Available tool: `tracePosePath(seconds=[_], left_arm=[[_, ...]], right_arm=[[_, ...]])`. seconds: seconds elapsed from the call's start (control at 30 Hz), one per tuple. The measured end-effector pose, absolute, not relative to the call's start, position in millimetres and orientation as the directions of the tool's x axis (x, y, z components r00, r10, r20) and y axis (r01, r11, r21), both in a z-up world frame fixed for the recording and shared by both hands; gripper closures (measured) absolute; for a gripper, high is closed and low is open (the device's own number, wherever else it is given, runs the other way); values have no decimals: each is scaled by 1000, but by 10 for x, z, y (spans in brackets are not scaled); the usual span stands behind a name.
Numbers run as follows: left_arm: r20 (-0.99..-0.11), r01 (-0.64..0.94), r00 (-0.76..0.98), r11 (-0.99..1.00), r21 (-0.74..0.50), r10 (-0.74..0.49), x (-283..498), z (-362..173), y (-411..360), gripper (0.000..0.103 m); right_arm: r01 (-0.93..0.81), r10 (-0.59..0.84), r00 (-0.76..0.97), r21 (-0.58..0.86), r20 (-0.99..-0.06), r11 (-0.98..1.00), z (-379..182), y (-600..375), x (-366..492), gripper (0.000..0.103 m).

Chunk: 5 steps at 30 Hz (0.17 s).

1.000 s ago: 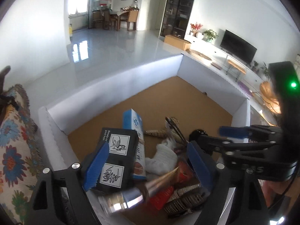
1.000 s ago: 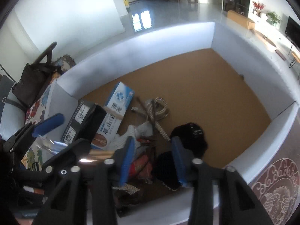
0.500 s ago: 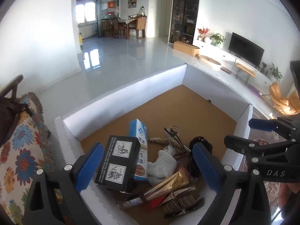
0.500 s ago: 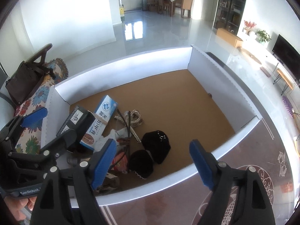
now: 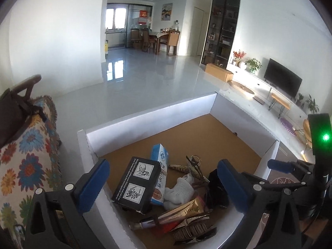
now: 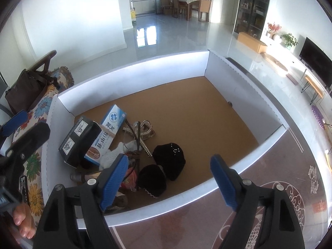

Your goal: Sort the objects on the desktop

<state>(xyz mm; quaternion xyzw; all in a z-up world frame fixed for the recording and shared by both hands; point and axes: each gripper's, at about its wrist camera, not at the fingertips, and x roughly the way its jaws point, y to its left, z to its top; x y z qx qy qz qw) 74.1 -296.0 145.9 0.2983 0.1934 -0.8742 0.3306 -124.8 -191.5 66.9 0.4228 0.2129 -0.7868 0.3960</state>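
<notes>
left hand-held gripper (image 5: 164, 184) gaped, empty | right hand-held gripper (image 6: 169, 181) gaped, empty | hovered above cluttered white tray (image 6: 244, 78) with black box (image 6: 79, 140)

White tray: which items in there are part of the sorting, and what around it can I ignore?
To sort, piled in the white tray: black box, blue-and-white box, white cloth, gold tube, beaded strap, two black caps.

Just lying about: floral cushion, brown bag, TV.
</notes>
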Motion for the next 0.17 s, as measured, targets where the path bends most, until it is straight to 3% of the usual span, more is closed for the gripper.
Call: tracePosePath(seconds=[0.17], left_arm=[[-621, 705, -606, -698, -129, -498, 776, 1452, -2881, 0]], right_arm=[[799, -446, -326, 8, -834, -601, 654, -1928, -1257, 21]])
